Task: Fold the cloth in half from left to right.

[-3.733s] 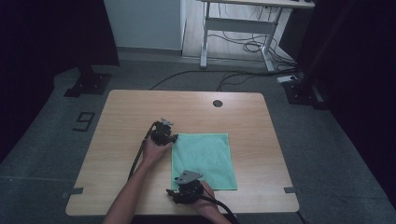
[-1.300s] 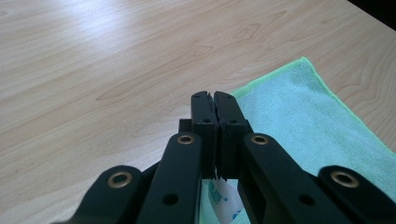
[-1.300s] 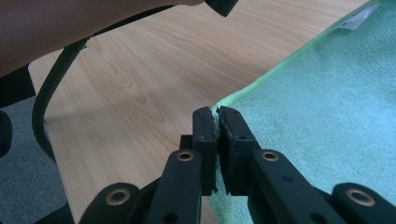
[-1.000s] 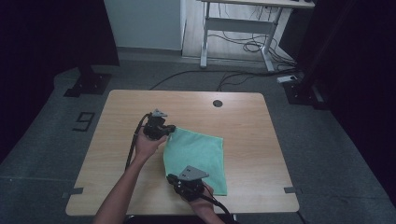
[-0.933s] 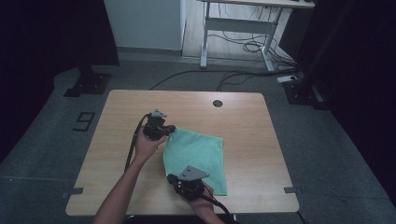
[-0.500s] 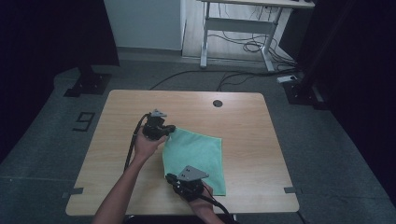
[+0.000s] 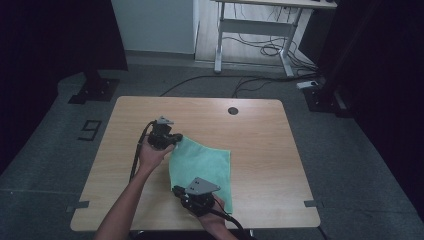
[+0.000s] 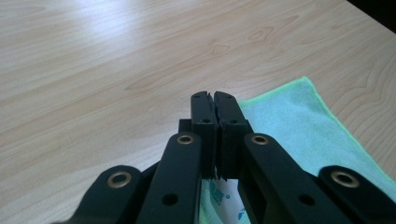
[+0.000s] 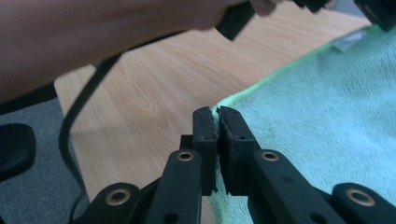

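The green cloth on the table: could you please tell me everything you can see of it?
The green cloth is a mint-green, roughly square towel of fuzzy, microfibre-like fabric with a brighter stitched hem and a small white printed label near one corner. It lies spread on the wooden table, its left side skewed. The left gripper is shut on its far-left corner, the right gripper on its near-left edge.

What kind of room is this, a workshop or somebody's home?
Probably a lab or recording studio, not a home: dark curtains surround a lone wooden table, cables trail across the grey floor, and a stand base sits nearby.
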The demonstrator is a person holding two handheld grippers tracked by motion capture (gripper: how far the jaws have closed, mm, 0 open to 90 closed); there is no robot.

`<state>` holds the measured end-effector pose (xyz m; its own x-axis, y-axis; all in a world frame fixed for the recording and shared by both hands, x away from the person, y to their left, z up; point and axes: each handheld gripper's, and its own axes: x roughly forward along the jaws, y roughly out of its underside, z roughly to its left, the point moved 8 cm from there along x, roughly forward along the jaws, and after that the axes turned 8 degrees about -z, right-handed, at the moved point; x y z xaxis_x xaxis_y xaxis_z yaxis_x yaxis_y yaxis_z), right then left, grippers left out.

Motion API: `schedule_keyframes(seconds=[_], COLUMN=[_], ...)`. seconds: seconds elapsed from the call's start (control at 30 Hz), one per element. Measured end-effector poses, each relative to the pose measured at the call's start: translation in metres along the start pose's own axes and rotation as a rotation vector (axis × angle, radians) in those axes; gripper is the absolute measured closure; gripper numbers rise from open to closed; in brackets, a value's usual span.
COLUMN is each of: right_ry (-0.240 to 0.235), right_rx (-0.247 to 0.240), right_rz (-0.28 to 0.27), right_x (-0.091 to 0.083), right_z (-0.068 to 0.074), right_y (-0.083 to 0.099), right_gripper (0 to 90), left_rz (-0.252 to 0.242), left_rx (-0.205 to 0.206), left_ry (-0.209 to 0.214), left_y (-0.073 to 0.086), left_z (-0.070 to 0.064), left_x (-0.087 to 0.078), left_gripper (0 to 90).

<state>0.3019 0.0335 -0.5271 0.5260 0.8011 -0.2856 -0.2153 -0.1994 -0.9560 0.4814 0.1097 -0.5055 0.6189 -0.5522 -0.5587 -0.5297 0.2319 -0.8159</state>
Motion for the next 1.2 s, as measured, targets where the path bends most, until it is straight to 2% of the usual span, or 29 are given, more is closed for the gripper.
schedule_keyframes(seconds=[0.17,0.33,0.47,0.6,0.7,0.77,0.83,1.0,1.2], right_ry=[-0.002,-0.011,-0.011,-0.012,-0.016,-0.031,-0.04,-0.052,-0.04], right_rx=[0.001,-0.009,-0.026,0.0,0.0,0.004,-0.012,-0.029,-0.013], right_rz=[0.009,-0.023,-0.014,0.017,0.022,0.015,0.001,-0.032,-0.027], right_x=[0.003,0.002,0.003,0.008,0.012,0.016,0.02,0.021,0.013], right_z=[-0.002,0.001,0.005,0.003,0.004,0.008,0.014,0.023,0.017], right_y=[0.003,-0.015,-0.013,0.001,0.003,-0.003,-0.011,-0.025,-0.017], right_gripper=[84.8,84.9,84.9,84.9,84.9,84.9,84.9,85.0,85.0], left_rz=[-0.011,-0.03,-0.012,0.013,0.003,0.002,-0.01,-0.019,0.002], left_rx=[-0.014,-0.007,-0.011,-0.022,-0.034,-0.029,-0.029,-0.019,-0.014], left_ry=[-0.022,-0.037,-0.033,-0.033,-0.04,-0.051,-0.055,-0.056,-0.046], left_y=[-0.003,-0.013,-0.006,0.005,0.003,-0.002,-0.008,-0.015,-0.01], left_z=[0.01,0.014,0.014,0.015,0.019,0.023,0.025,0.022,0.015], left_x=[-0.009,-0.02,-0.015,-0.007,-0.01,-0.016,-0.021,-0.026,-0.013], left_gripper=[88.3,88.2,88.2,88.1,88.1,88.1,88.1,88.0,87.8])
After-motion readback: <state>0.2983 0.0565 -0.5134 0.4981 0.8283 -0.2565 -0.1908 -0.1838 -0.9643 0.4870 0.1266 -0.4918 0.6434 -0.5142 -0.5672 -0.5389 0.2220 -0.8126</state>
